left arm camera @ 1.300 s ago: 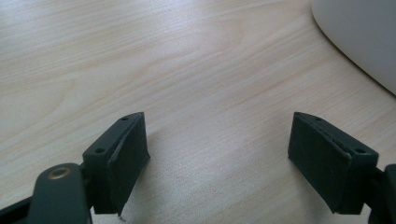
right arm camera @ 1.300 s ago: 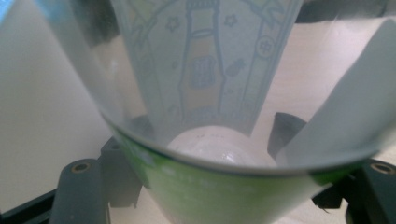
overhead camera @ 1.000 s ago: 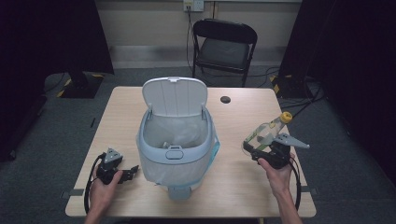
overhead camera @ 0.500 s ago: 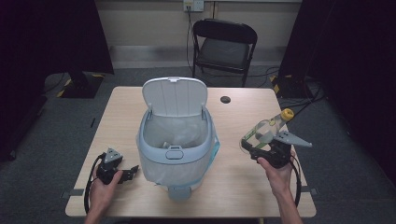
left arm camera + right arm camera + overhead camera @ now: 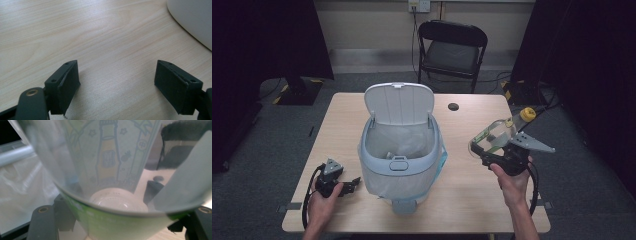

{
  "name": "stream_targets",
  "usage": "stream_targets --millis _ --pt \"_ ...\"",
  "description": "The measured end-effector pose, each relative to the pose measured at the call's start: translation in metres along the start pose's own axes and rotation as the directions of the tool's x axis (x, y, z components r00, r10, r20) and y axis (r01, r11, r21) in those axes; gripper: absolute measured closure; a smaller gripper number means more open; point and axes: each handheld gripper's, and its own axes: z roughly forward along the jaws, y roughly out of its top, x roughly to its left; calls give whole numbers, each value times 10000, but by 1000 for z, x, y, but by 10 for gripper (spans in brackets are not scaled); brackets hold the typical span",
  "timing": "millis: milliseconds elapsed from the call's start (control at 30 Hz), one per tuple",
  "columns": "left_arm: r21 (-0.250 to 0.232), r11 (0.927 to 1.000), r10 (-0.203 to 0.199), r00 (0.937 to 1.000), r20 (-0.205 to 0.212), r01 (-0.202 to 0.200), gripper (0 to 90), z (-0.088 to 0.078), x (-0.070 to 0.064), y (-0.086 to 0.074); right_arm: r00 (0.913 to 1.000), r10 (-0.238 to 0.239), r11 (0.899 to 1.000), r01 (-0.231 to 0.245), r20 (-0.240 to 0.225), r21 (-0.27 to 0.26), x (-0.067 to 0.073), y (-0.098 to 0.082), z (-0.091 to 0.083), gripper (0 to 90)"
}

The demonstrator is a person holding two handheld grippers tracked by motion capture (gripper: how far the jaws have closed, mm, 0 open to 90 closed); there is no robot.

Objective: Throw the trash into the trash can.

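Dim room, pale wood table [image 5: 337, 125] with a folding chair [image 5: 452, 47] beyond it at 12 o'clock: at 8 o'clock the left gripper [image 5: 343, 186] rests on the wood, jaws spread and empty, just beside the bin [image 5: 399, 165], whose lid [image 5: 398, 102] stands open at the centre. At 3 o'clock the right gripper [image 5: 484, 152] is clamped on a clear bottle [image 5: 497, 132] with a yellow cap, now lifted and carried a little nearer the bin than a second ago, which suggests it is headed in. The right gripper view shows the bottle's [image 5: 112, 170] printed label and the bin liner [image 5: 27, 192] behind it, while the left gripper view shows the jaws wide apart over bare wood.
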Motion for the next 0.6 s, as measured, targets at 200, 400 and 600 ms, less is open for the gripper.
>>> stream_targets --millis 200,400,600 --pt "3 10000 1 10000 10 -1 193 0 0 0 9998 -213 9996 212 -46 -174 11 20 -4 274" --pt "2 10000 3 10000 11 -3 194 0 0 0 9982 -495 9972 475 -341 -576 21 39 -10 274" --pt "1 10000 0 10000 13 0 194 0 0 0 9964 -424 9945 350 -729 -989 32 51 -11 274"
